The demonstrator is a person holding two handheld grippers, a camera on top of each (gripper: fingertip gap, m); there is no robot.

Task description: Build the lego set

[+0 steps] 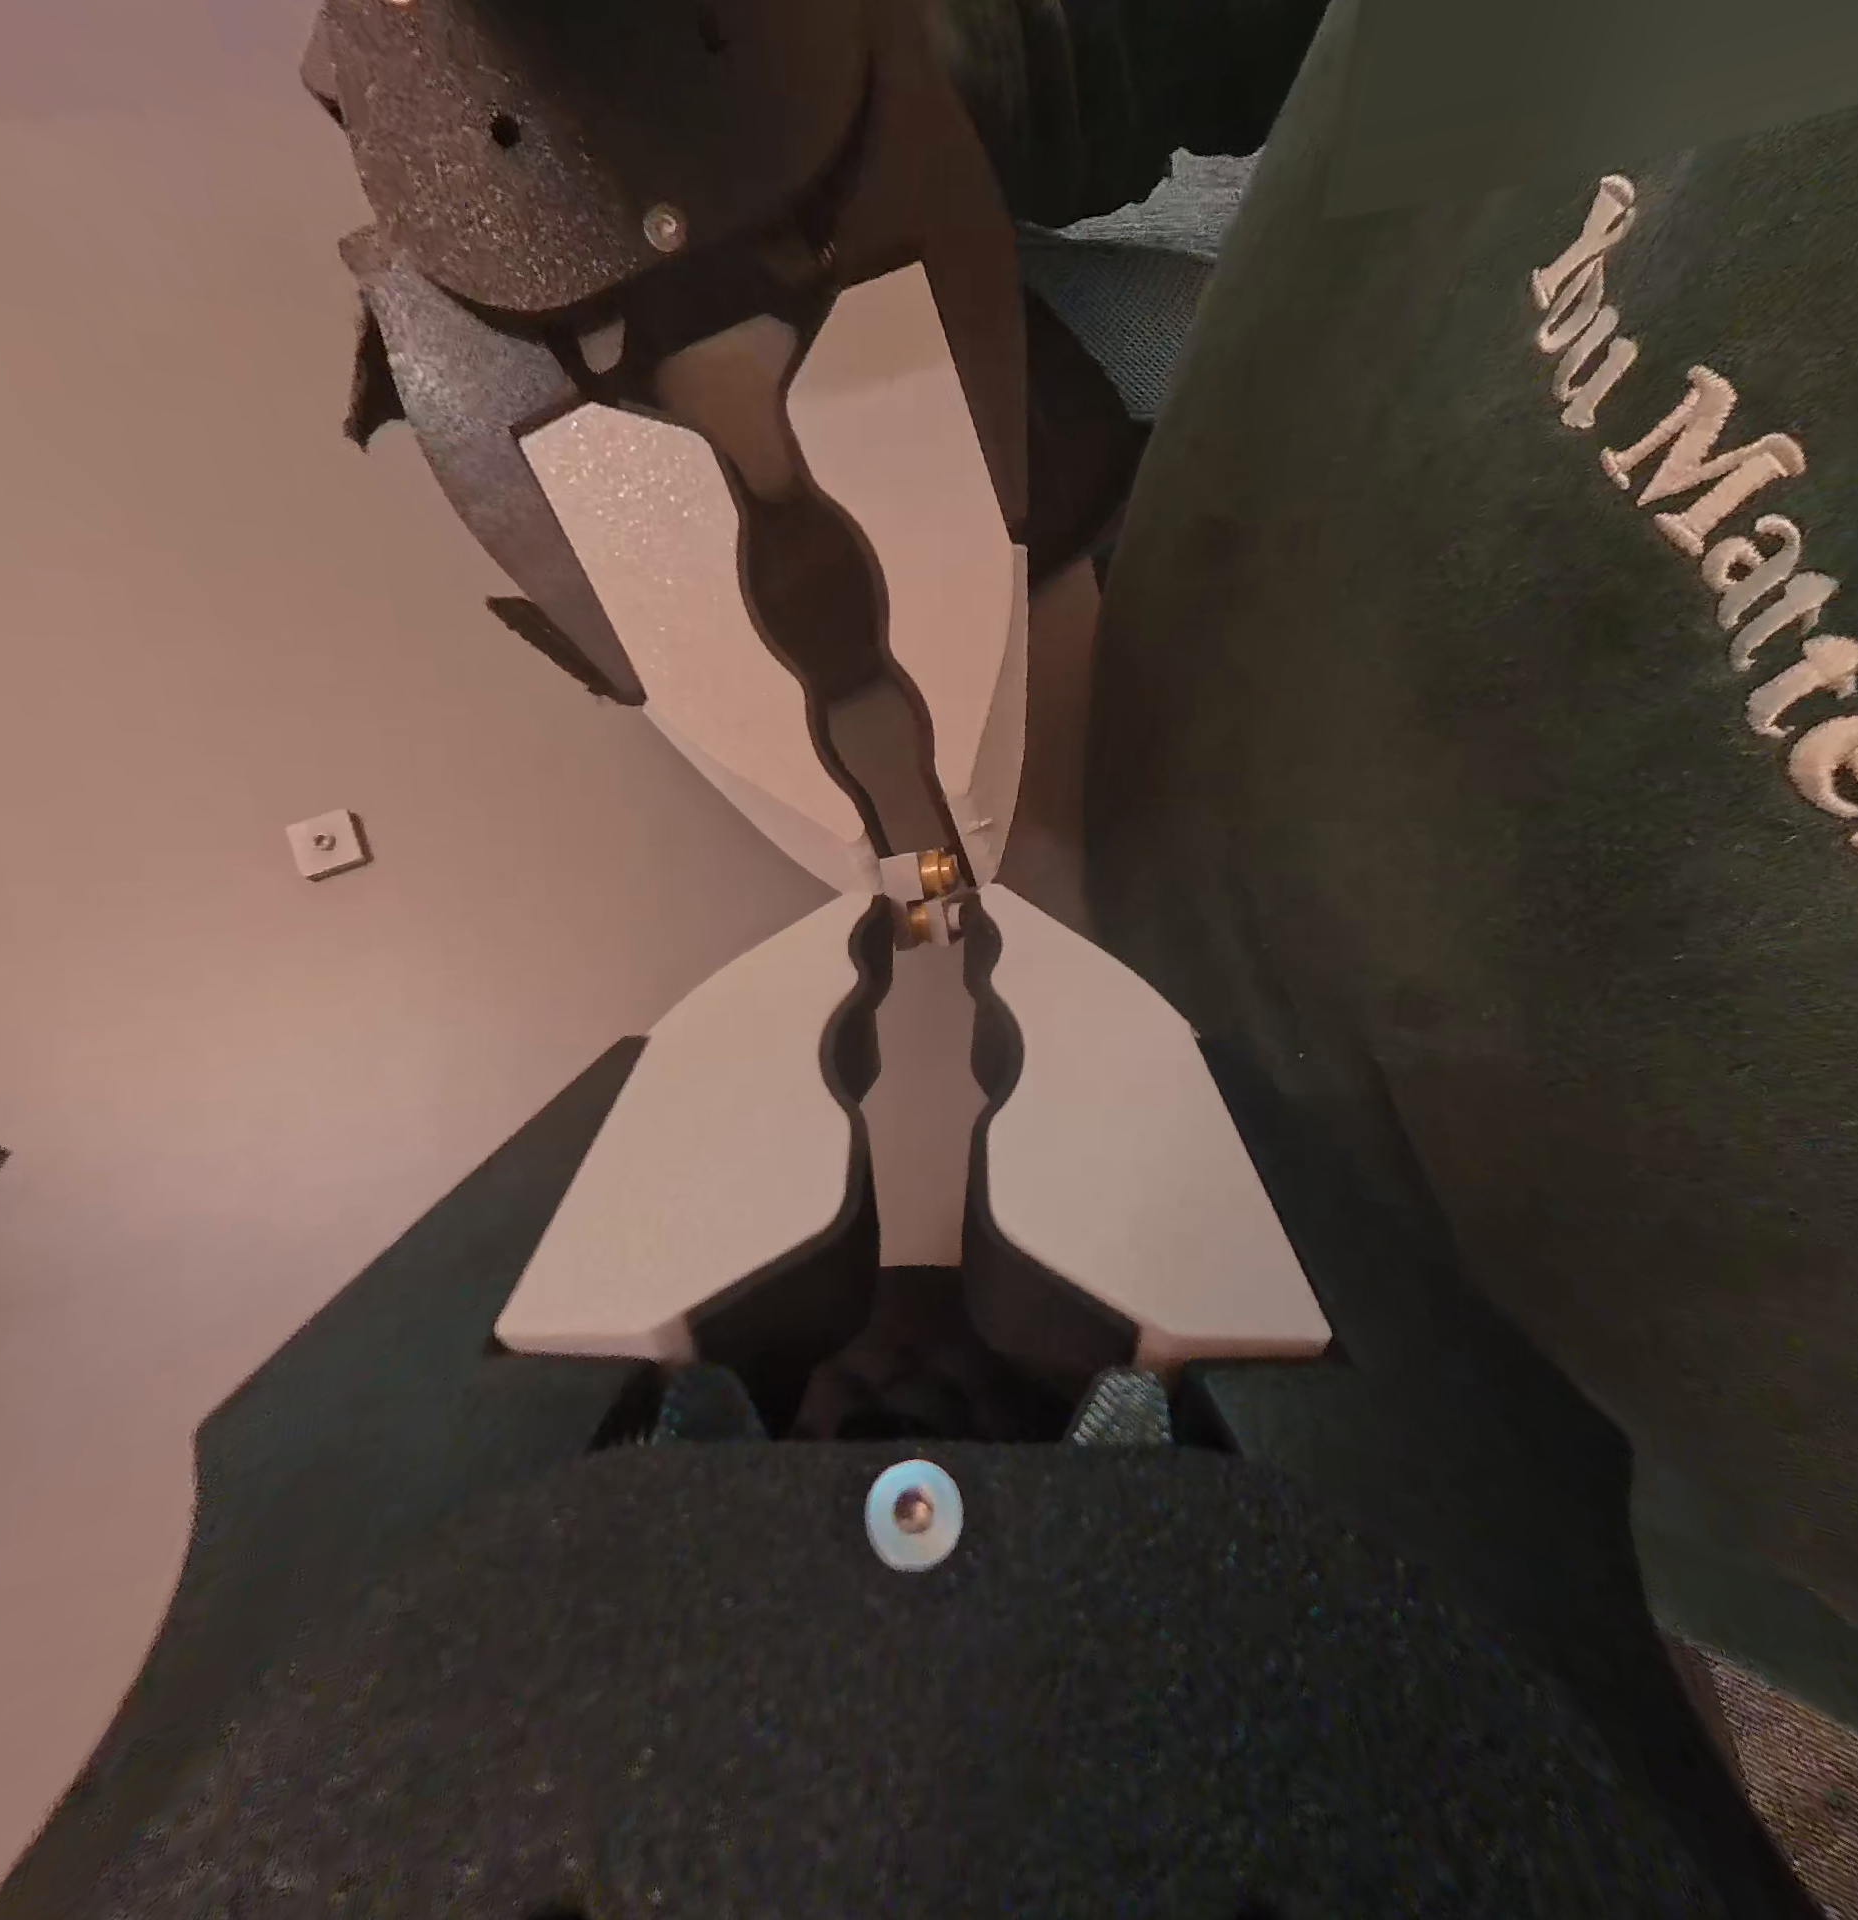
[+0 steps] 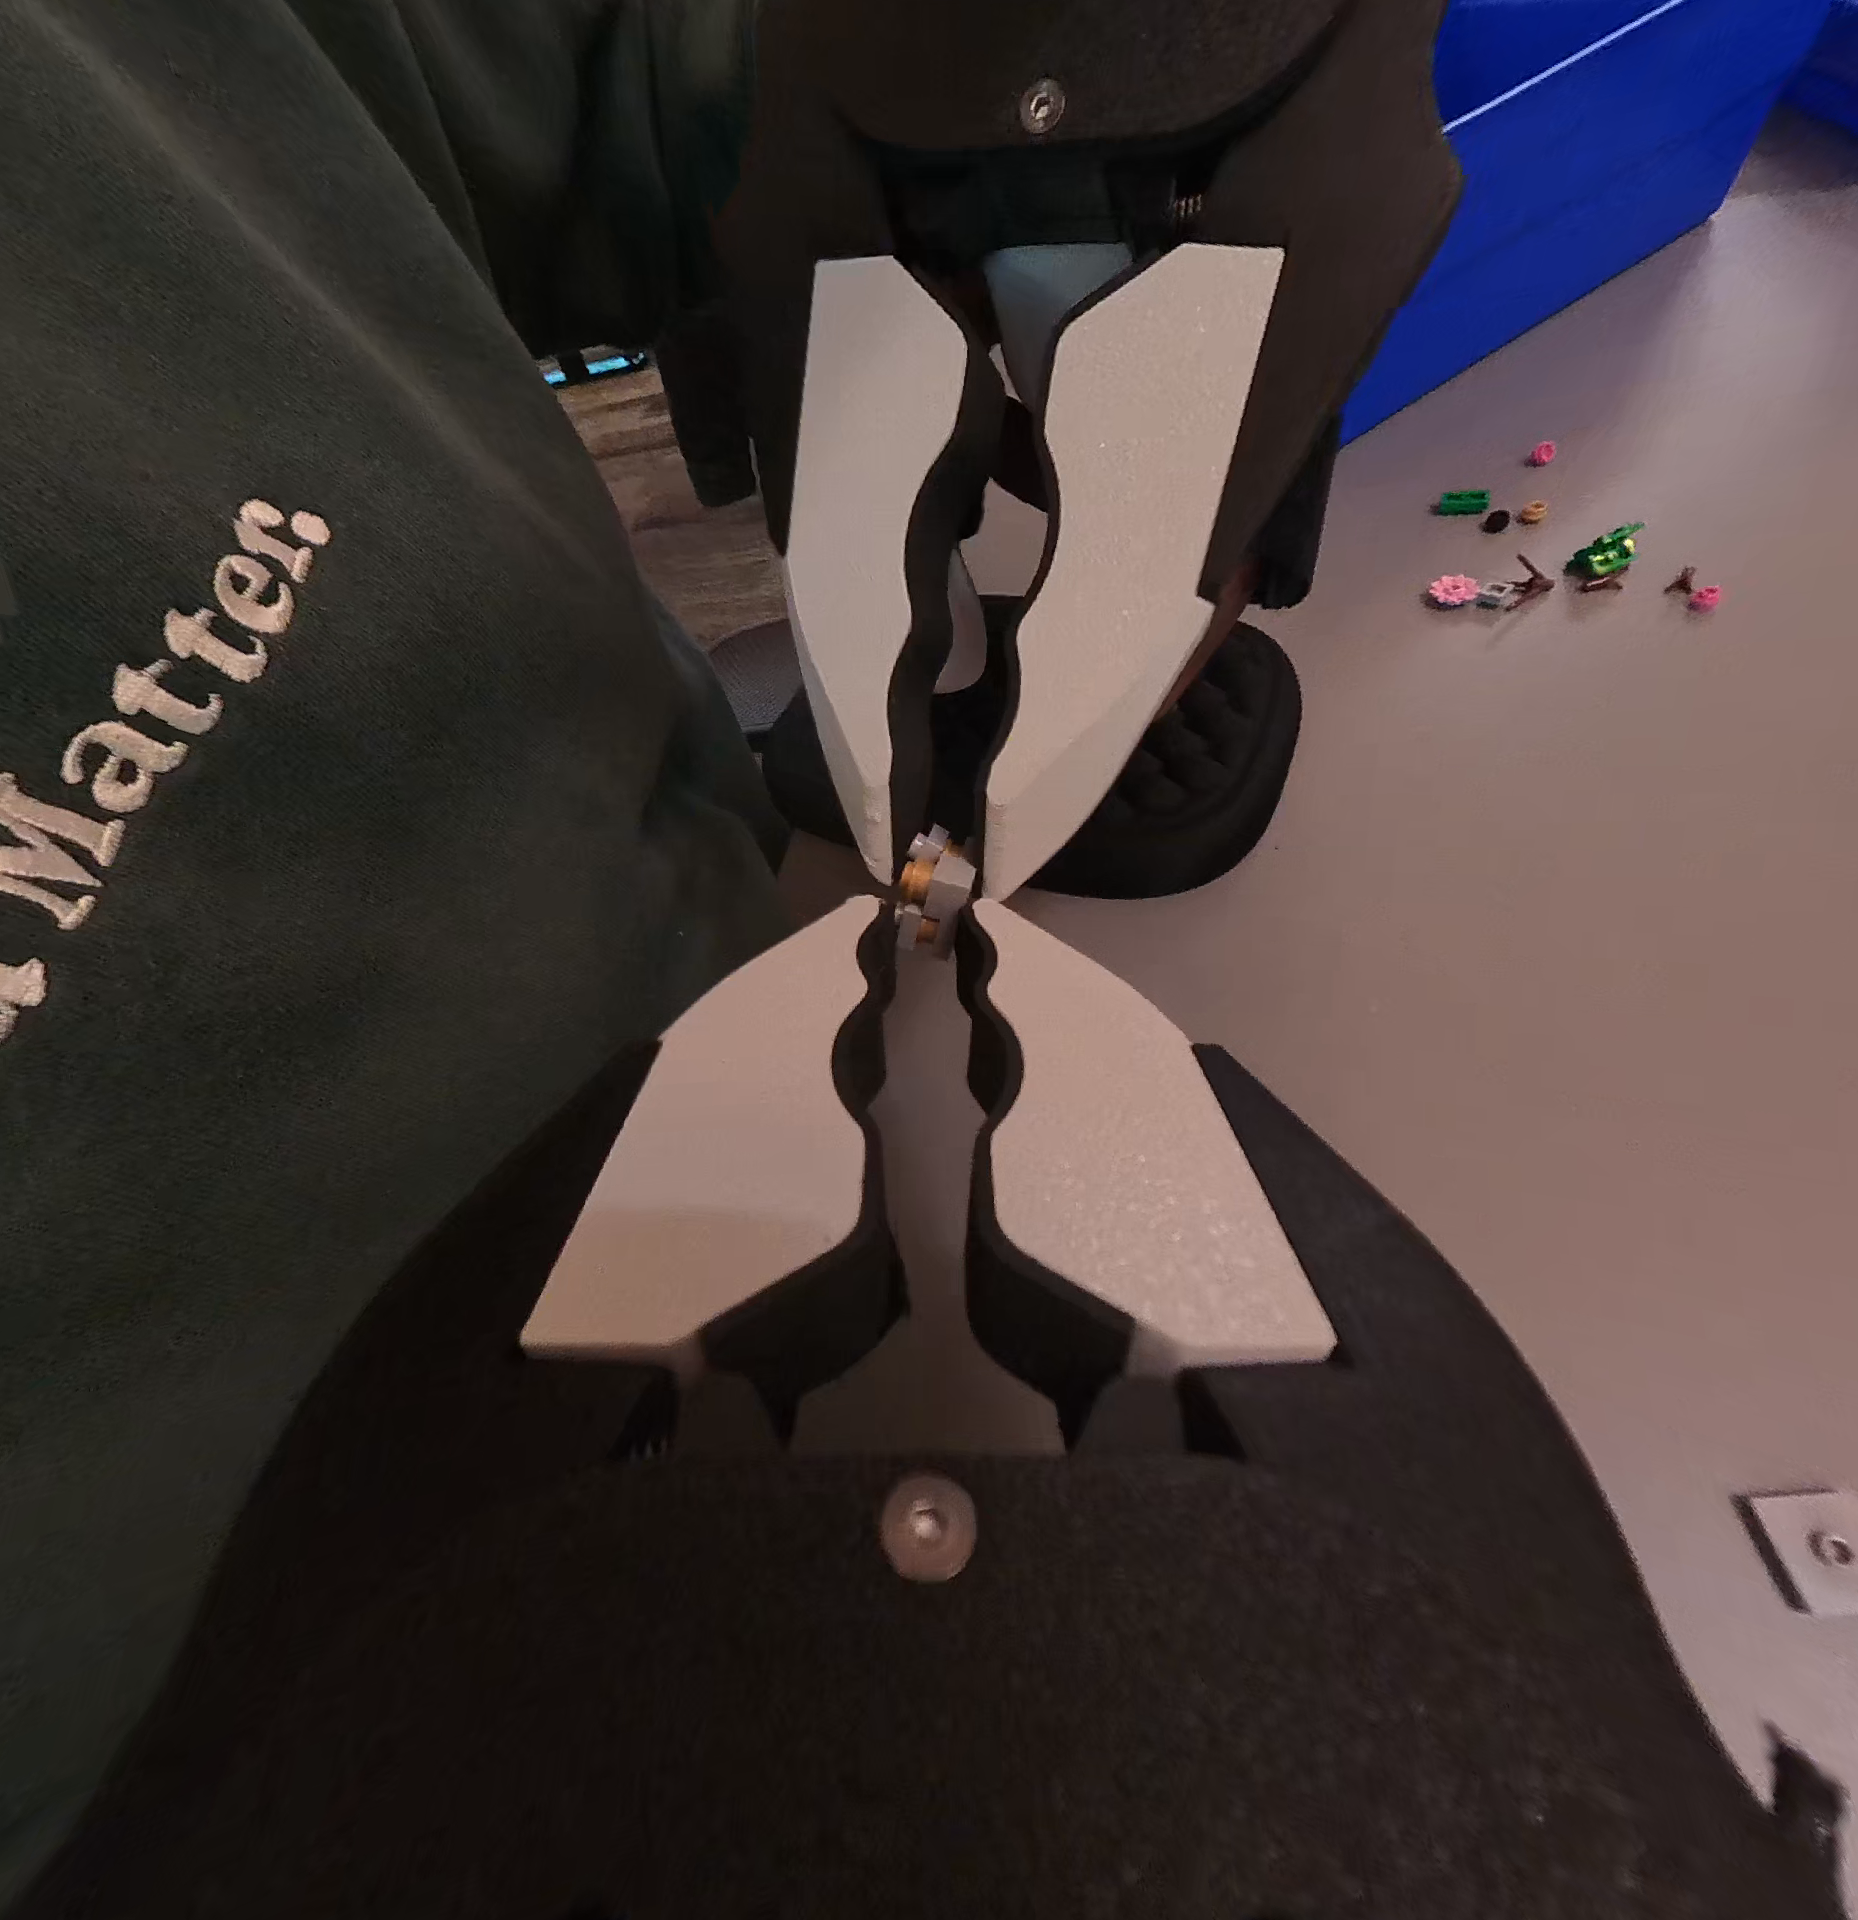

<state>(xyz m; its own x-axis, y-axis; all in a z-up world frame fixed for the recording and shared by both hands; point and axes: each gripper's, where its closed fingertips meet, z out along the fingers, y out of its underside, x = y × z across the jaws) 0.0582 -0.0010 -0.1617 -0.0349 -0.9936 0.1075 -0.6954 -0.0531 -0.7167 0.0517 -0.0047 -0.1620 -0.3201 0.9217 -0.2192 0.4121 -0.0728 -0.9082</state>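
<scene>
Meeting tip to tip at picture centre, the two claws each pinch a small lego piece.

Item 1, left claw [image 1: 927,928]: fills the 6 o'clock half of the left wrist view, its white fingers [image 1: 696,1164] drawn together on a small white-and-gold piece [image 1: 923,923] at the tips.

Item 2, right claw [image 2: 925,930]: fills the 6 o'clock half of the right wrist view, its fingers likewise drawn together on a small grey-and-gold piece [image 2: 927,928]. In the left wrist view the same claw comes down from 12 o'clock, its piece [image 1: 930,868] touching the left claw's piece; whether the two are already joined cannot be told.

Item 3, dark green sweatshirt [image 2: 281,727]: with pale embroidered lettering, close beside both claws, at 9 o'clock in the right wrist view and at 3 o'clock in the left.

Item 4, tabletop [image 2: 1527,1039]: pale grey, beneath and beyond the claws. A square grey plate with a central screw [image 2: 1824,1553] sits at 4 o'clock in the right wrist view.

Item 5, loose lego pieces [image 2: 1569,556]: a scatter of green, pink, brown and tan parts on the tabletop at 2 o'clock, well apart from the claws.

Item 6, blue bin [image 2: 1590,208]: farthest, at 1 o'clock, behind the loose pieces.
</scene>
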